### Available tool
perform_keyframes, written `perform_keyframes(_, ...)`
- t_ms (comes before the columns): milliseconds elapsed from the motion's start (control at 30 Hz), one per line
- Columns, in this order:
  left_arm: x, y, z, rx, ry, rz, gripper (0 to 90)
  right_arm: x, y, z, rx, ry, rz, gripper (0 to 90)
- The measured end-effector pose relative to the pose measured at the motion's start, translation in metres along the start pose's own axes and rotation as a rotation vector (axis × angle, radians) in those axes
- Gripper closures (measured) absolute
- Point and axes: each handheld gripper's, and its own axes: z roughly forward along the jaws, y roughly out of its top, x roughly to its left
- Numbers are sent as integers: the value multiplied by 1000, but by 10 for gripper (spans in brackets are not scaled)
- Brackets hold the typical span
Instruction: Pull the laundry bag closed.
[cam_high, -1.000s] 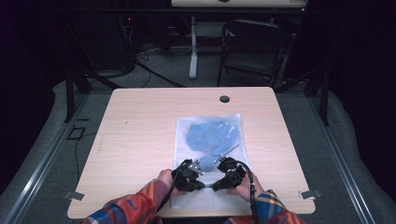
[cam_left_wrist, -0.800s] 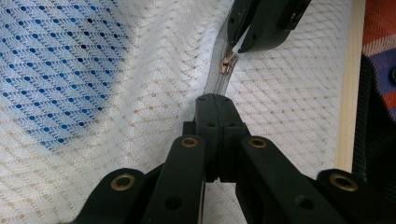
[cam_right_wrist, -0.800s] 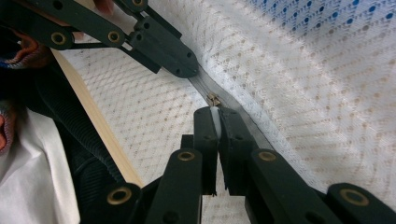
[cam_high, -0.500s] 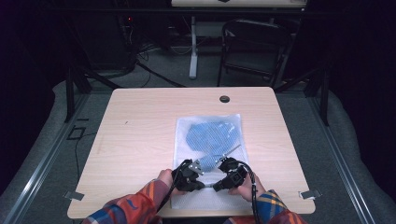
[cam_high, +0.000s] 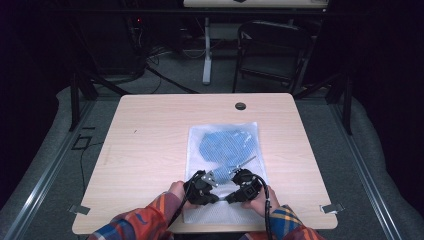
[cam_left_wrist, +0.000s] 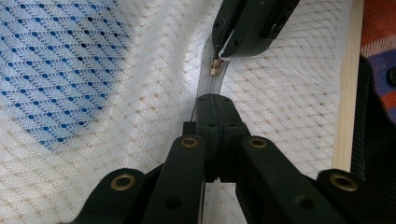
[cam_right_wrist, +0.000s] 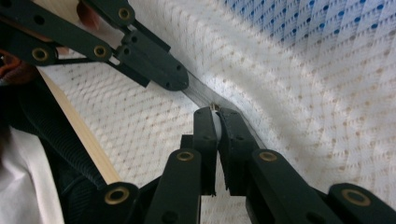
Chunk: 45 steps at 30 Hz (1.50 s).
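A white mesh zipper bag lies flat on the table's near middle, with a blue mesh cloth inside it. Both grippers meet at the bag's near end. My left gripper is shut on the grey zipper tape; in the high view it sits left of the other. My right gripper is shut on the small white tab of the zipper pull, a short way along the tape from the left jaws. In the high view the right gripper is held by the person's right hand.
The bag rests on a light wooden table with a round cable hole at the back. The table's front edge runs just beside the grippers. A dark chair stands behind the table.
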Motion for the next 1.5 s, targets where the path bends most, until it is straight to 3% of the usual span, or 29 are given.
perform_keyframes(567,0,1,0,7,5,9,900,-3,1,4,-4,-1,17,870)
perform_keyframes(733,0,1,0,9,4,15,900,-5,1,-4,17,-11,2,871)
perform_keyframes(767,0,1,0,7,2,15,900,-5,0,-4,-2,-9,18,871)
perform_keyframes(1167,1,1,0,7,-2,17,900,-13,-6,-16,10,-12,30,871)
perform_keyframes(1233,0,1,0,7,-2,16,900,-15,-9,-17,0,-14,52,870)
perform_keyframes(1367,1,1,0,6,-3,17,900,-20,-15,-21,3,-6,63,870)
perform_keyframes(1500,0,1,0,7,-2,17,900,-22,-17,-22,30,-27,51,870)
